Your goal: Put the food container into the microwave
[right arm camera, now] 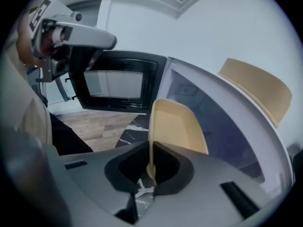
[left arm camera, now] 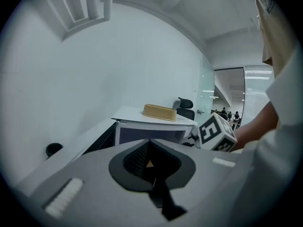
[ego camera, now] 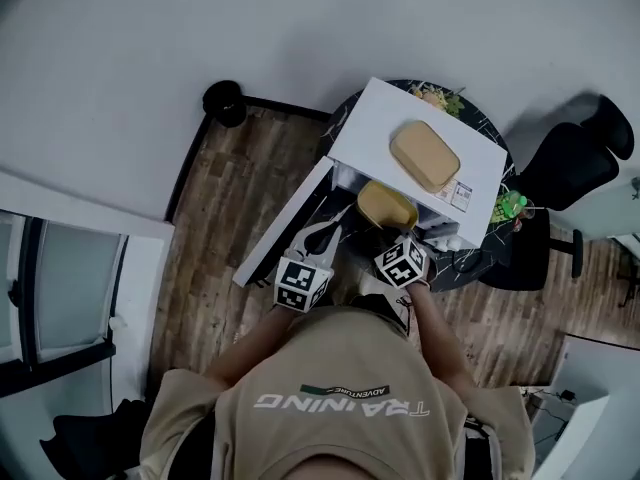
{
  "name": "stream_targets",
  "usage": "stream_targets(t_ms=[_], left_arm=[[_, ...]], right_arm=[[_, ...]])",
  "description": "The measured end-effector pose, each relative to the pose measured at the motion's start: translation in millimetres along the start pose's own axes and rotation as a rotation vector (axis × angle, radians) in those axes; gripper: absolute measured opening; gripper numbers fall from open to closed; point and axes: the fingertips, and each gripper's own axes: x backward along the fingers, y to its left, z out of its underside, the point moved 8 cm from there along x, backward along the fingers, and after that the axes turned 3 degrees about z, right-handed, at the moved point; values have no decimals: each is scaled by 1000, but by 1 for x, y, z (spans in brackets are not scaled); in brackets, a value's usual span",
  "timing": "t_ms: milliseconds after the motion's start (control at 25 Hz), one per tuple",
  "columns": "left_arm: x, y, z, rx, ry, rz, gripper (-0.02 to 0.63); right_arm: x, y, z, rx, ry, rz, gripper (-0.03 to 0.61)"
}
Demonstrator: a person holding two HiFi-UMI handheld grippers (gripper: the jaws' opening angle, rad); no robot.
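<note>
The person's shirt [ego camera: 330, 363] reads "TRAINING" upside down, with a smaller "ADVENTURE" label

Left gripper [left arm camera: 150, 150] jaws together, nothing between. White microwave [left arm camera: 147, 130] ahead, door [left arm camera: 87, 143] swung open left, tan box [left arm camera: 159, 111] on top. Marker cube [left arm camera: 215, 132] just right.

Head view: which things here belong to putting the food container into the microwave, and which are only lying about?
Part of the job:
- food container, clamped by its rim in the right gripper
- microwave
- its open door

Lying about:
- tan box on top of the microwave
- office chair
- green item
- black round thing
</note>
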Motion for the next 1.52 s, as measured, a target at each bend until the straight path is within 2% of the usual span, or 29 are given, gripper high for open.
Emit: stream_targets(t_ms=[240, 400, 600, 960, 1160, 1320, 1400, 1520], left_arm=[[-10, 5, -1, -4, 14, 48, 8], [-10, 7, -6, -10, 19, 14, 8], [-7, 9, -7, -48, 23, -28, 8], [-12, 7, -3, -27, 44, -90, 8], [-14, 12, -6, -21, 40, -120, 8], [-15, 12, -13, -21, 36, -133, 8], [-16, 10, -15, -16, 29, -136, 8], [-16, 7, -13, -17, 35, -132, 8]], right_arm=[[-47, -36, -3, -91, 63, 143, 23], [-68, -45, -9, -99, 63, 134, 23], [-86, -63, -20, -60, 53, 135, 23], [-105, -75, -17, -6, 79, 109, 25], [-111, -73, -18, 58, 95, 99, 25], [-111, -74, -16, 84, 98, 122, 29], [-105, -74, -18, 102, 75, 156, 89], [-89, -70, -18, 126, 14, 221, 97]])
